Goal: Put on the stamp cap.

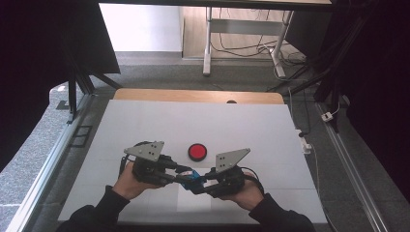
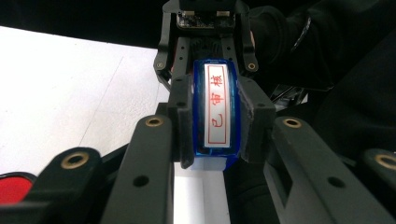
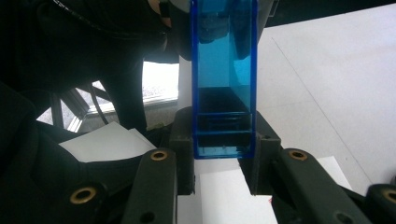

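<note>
A small blue plastic stamp (image 1: 193,178) hangs just above the white table (image 1: 145,125), held from both sides. My left gripper (image 1: 186,174) is shut on one end of it. In the left gripper view the stamp (image 2: 217,112) shows a white face with red characters, pinched between the left gripper's (image 2: 217,123) pads (image 2: 182,116). My right gripper (image 1: 199,184) is shut on the other end. The right gripper view shows the clear blue body (image 3: 224,84) rising from between the right gripper's (image 3: 223,140) pads. A hand holds each gripper near the table's front edge.
A red round pad (image 1: 197,152) lies on the table just beyond the grippers; its edge (image 2: 11,186) also shows in the left gripper view. A white sheet of paper (image 1: 193,202) lies under the hands. A wooden strip (image 1: 193,95) borders the far edge.
</note>
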{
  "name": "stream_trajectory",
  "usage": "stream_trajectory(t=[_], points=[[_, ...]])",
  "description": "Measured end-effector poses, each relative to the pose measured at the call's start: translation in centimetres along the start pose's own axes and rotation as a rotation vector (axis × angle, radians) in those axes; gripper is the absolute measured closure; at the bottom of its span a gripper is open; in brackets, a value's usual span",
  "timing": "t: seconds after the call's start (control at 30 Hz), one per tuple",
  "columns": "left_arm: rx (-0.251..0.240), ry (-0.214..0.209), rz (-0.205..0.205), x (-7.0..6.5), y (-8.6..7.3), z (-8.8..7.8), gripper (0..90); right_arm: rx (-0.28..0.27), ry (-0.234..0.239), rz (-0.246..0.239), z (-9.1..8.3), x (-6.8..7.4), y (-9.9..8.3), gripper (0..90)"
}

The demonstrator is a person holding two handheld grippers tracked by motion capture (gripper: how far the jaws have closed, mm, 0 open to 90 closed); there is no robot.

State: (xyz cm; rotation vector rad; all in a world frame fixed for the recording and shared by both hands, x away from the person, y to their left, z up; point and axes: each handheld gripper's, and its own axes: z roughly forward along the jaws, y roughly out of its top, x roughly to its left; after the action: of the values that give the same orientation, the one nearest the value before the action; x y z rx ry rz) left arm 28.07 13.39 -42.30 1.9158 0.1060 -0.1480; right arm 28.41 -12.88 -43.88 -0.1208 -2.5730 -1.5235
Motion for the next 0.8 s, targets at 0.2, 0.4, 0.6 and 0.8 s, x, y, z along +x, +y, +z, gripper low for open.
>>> stream_trajectory(t=[0.2, 0.4, 0.6, 0.8], points=[[-0.021, -0.005, -0.014, 0.06, -0.16, 0.10, 70.4, -0.010, 0.007, -0.007, -0.14, -0.02, 0.03, 68.9], [-0.003, 0.012, 0.001, -0.08, 0.04, 0.17, 70.3, -0.006, 0.002, -0.008, -0.12, -0.08, -0.11, 68.6], [0.008, 0.046, -0.008, -0.16, 0.28, 0.19, 70.3, -0.017, -0.037, 0.007, -0.10, -0.02, -0.21, 65.6], [0.004, 0.072, -0.011, -0.22, 0.44, -0.31, 70.3, -0.030, -0.077, 0.019, -0.42, -0.11, -0.24, 60.2]])
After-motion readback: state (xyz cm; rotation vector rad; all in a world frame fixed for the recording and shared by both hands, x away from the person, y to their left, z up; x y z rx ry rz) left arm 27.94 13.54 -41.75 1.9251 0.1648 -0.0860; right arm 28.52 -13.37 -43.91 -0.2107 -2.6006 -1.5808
